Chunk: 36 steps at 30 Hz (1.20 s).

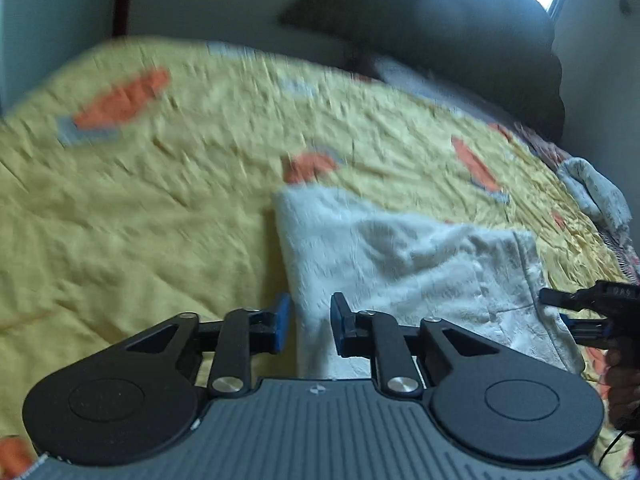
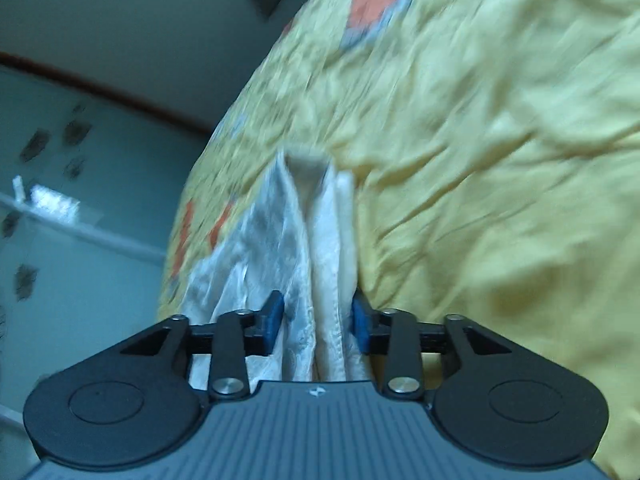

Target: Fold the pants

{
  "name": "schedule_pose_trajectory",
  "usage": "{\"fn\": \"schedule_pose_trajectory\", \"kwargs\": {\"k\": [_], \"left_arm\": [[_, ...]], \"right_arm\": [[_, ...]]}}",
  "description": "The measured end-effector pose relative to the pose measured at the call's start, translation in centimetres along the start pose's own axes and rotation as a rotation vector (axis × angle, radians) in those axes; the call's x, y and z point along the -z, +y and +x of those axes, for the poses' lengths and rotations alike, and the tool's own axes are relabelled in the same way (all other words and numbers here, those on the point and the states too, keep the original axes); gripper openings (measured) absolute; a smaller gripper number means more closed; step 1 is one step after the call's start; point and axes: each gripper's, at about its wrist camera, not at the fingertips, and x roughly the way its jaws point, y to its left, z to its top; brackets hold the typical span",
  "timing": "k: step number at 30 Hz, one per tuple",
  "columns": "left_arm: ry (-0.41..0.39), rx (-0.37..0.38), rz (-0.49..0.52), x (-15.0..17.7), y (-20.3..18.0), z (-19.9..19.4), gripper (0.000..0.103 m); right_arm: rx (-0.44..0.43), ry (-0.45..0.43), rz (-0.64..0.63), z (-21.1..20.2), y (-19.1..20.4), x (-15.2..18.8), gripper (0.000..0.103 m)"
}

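Note:
White fleecy pants (image 1: 404,264) lie partly folded on a yellow bedspread (image 1: 140,208). My left gripper (image 1: 310,326) is open, with the pants' near left edge between its blue pads. My right gripper (image 2: 318,322) has a bunched fold of the pants (image 2: 316,248) between its pads, the cloth filling the gap. The right gripper also shows in the left wrist view (image 1: 576,312) at the pants' right edge. Both views are motion-blurred.
The yellow bedspread (image 2: 500,160) has orange and grey patches (image 1: 124,100). A dark pillow pile (image 1: 460,28) lies at the head of the bed. A grey-white cloth (image 1: 596,192) sits at the bed's right edge. A pale wall (image 2: 80,160) runs beside the bed.

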Motion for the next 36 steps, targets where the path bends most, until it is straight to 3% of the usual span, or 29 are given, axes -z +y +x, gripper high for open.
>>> {"fn": "schedule_pose_trajectory", "kwargs": {"k": [2, 3, 4, 6, 9, 11, 12, 13, 14, 16, 18, 20, 23, 25, 28, 31, 33, 36], "left_arm": [[-0.094, -0.002, 0.043, 0.3, -1.1, -2.9, 0.03], [-0.113, 0.007, 0.057, 0.5, -2.0, -3.6, 0.039], [-0.123, 0.023, 0.078, 0.8, -3.1, -3.9, 0.051], [-0.124, 0.049, 0.157, 1.8, -5.5, -3.2, 0.066], [-0.057, 0.011, 0.265, 4.1, -8.3, -0.2, 0.066], [0.021, -0.006, 0.273, 5.8, -8.5, 1.9, 0.067], [0.024, -0.005, 0.262, 6.5, -8.2, 2.5, 0.068], [-0.016, 0.004, 0.267, 7.3, -7.6, 2.5, 0.068], [-0.028, 0.012, 0.276, 7.5, -7.4, 2.6, 0.069], [-0.023, 0.026, 0.253, 7.1, -6.9, 2.8, 0.069], [-0.001, 0.012, 0.257, 6.6, -7.1, 2.6, 0.067], [0.006, -0.02, 0.249, 6.2, -7.3, 1.5, 0.061], [-0.053, 0.011, 0.243, 6.9, -7.2, -1.8, 0.064], [-0.028, 0.019, 0.232, 8.0, -7.2, -2.3, 0.067], [-0.025, 0.002, 0.247, 9.7, -7.2, -1.6, 0.07], [-0.023, 0.003, 0.217, 9.4, -7.1, -0.6, 0.08], [-0.007, 0.001, 0.202, 8.8, -7.0, 0.0, 0.085], [0.005, -0.042, 0.172, 7.7, -7.0, -1.2, 0.074]], "right_arm": [[0.027, -0.107, -0.053, -2.5, 1.4, 0.5, 0.047], [0.002, -0.128, -0.078, -3.3, 2.2, 0.8, 0.048], [-0.037, -0.125, -0.091, -3.6, 3.1, 1.1, 0.051], [-0.105, -0.076, -0.122, -2.8, 5.1, 1.7, 0.059], [-0.124, 0.046, -0.205, -0.1, 7.1, 3.0, 0.063], [-0.023, 0.076, -0.225, 1.3, 6.7, 3.9, 0.059], [-0.003, 0.076, -0.237, 1.7, 5.8, 4.1, 0.057], [-0.037, 0.066, -0.237, 1.6, 4.6, 4.2, 0.047], [-0.072, 0.048, -0.196, 1.4, 3.1, 4.1, 0.027], [-0.078, 0.046, -0.118, 1.3, 1.0, 3.8, 0.008], [-0.089, 0.049, -0.109, 1.1, 0.7, 3.8, 0.007], [-0.031, 0.031, -0.128, 0.0, 2.3, 4.4, 0.012], [-0.024, -0.013, -0.251, -2.7, 5.0, 6.3, 0.012], [-0.018, -0.013, -0.328, -3.5, 5.9, 8.0, 0.012], [0.114, 0.063, -0.442, -1.2, 5.9, 9.8, 0.011], [0.049, 0.024, -0.396, -0.9, 4.1, 9.8, 0.011], [0.063, 0.041, -0.385, -1.1, 4.4, 9.6, 0.011], [0.128, 0.014, -0.4, -2.1, 5.7, 9.8, 0.012]]}}
